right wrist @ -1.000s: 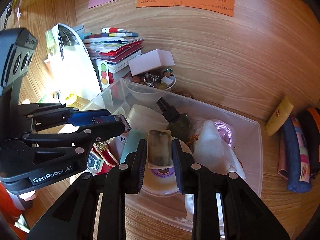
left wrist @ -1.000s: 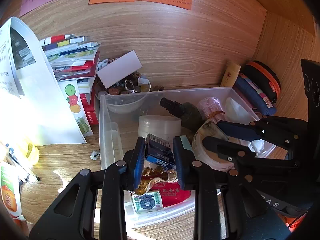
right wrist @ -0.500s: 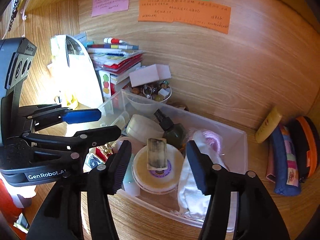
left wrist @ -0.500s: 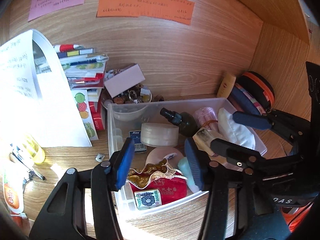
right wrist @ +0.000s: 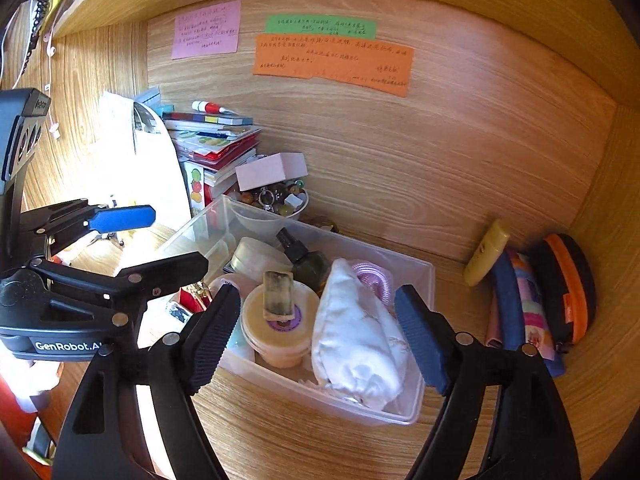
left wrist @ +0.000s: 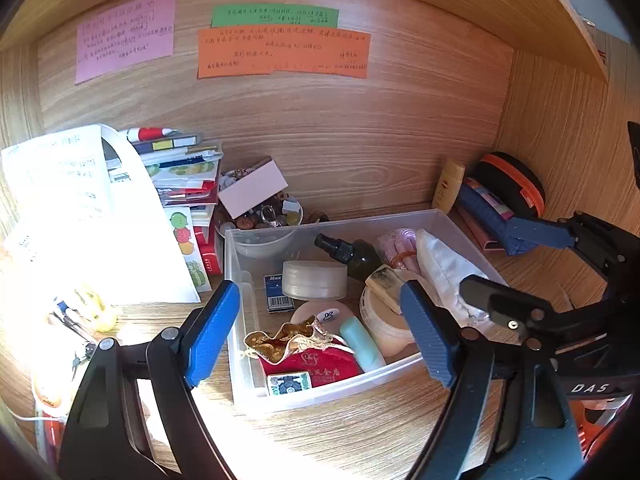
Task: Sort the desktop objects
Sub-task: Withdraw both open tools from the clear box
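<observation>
Both tools have let go and lifted back from the clear bin [left wrist: 400,372] since a second ago: the small blue box [left wrist: 278,294] my left tool [left wrist: 320,334] was clamped on now lies flat on the bin floor, and the worn rectangular block [right wrist: 277,294] my right tool [right wrist: 318,336] pinched now rests on the round tub lid [right wrist: 282,312].

Left of the bin: book stack [left wrist: 180,172] and a bowl of beads [left wrist: 260,220] at its far left corner, untouched.

In the bin: blue box at the left side, red pouch [left wrist: 316,364] at the near wall, dark spray bottle [left wrist: 352,252] toward the back, white cloth bundle [right wrist: 356,332] at the right end.

Left tool: jaws opening, nothing between the pads. Right tool: the same, jaws opening and empty.

Right of the bin: yellow tube [right wrist: 486,252] and pouches [right wrist: 520,304] against the wall, not yet sorted.

My read: release step is finishing. To do it well, I should clear the bin rim before swinging sideways, so neither jaw snags the block off its lid.
</observation>
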`<state>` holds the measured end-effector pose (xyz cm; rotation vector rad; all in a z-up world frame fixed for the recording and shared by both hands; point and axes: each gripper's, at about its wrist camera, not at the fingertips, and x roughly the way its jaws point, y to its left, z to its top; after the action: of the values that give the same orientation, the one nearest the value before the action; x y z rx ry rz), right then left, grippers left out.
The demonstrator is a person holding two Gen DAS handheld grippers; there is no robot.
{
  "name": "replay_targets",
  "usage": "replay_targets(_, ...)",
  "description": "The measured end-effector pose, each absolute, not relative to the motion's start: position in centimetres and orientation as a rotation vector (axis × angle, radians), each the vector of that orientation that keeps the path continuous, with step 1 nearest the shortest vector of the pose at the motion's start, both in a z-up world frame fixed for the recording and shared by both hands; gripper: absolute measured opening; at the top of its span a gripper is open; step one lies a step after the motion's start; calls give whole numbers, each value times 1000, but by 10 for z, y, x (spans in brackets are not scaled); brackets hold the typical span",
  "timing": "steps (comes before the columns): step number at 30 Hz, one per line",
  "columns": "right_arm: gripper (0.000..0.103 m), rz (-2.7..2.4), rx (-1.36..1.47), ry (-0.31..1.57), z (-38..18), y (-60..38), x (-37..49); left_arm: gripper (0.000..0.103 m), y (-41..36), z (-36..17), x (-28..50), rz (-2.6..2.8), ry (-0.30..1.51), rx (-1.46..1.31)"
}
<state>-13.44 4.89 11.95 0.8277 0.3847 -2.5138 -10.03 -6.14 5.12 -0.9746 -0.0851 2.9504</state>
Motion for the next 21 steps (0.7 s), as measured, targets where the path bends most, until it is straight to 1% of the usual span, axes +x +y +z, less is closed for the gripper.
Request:
replay_targets(4, 78, -2538, 810, 366, 124, 62, -127, 83, -55, 52, -95, 3006, -65, -985)
replay_targets(7, 85, -2553, 800, 332, 126, 74, -124, 83, -52, 51, -92, 3027, -85, -994)
replay_targets(8, 86, -2561, 794, 320, 127, 79, -122, 83, -51, 51, -91, 3040, -84, -995)
replay_targets(15, 87, -2566, 818, 274, 124, 99, -123, 83, -43, 49, -88, 3085, -99, -998)
replay_targets(21, 87, -2591, 847, 264, 115, 108, -124, 83, -35, 47, -84, 3100, -76, -1007)
